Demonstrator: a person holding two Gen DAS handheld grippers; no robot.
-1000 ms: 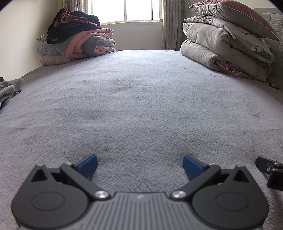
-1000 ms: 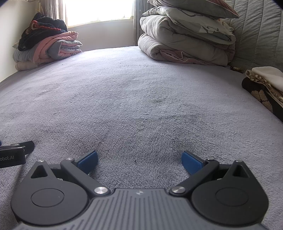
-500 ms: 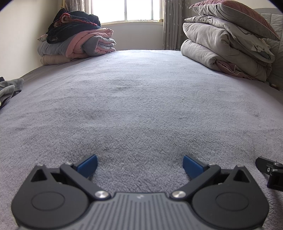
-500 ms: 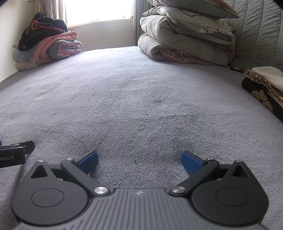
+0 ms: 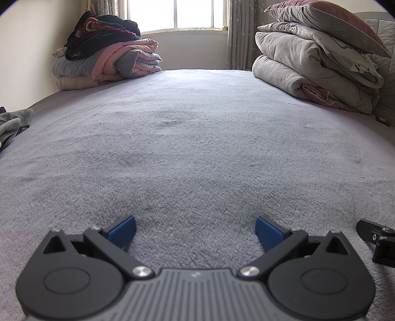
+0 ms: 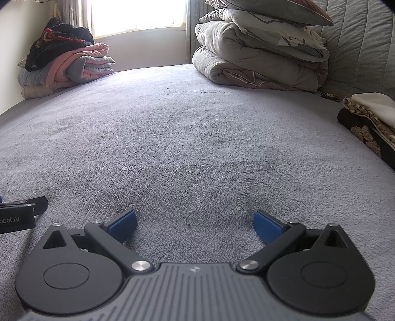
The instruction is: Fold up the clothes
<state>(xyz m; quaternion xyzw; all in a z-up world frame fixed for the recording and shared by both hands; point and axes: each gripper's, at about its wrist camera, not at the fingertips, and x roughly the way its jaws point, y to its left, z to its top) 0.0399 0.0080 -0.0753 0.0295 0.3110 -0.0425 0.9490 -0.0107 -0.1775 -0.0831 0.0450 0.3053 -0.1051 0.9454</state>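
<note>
i'm looking across a grey fleecy bed (image 5: pixel 197 138); daylight is pouring through the window (image 5: pixel 176 14), a cream wall (image 5: pixel 29 49) is standing left, curtains (image 5: pixel 238 34) hanging right.

Bed cover (image 5: pixel 197 148) ahead — clothes pile (image 5: pixel 106 61) at far left, folded quilts (image 5: pixel 308 71) far right.

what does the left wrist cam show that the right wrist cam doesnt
Only the left wrist view shows the crumpled grey garment at the bed's left edge, and a sliver of the right gripper's body at its right edge.

Only the right wrist view shows the cream and dark patterned folded stack at the right, and part of the left gripper's body at its left edge.

Both show the grey bed cover, the pink and grey folded pile by the window, the rolled grey duvets, and an open, empty gripper: left gripper, right gripper.
</note>
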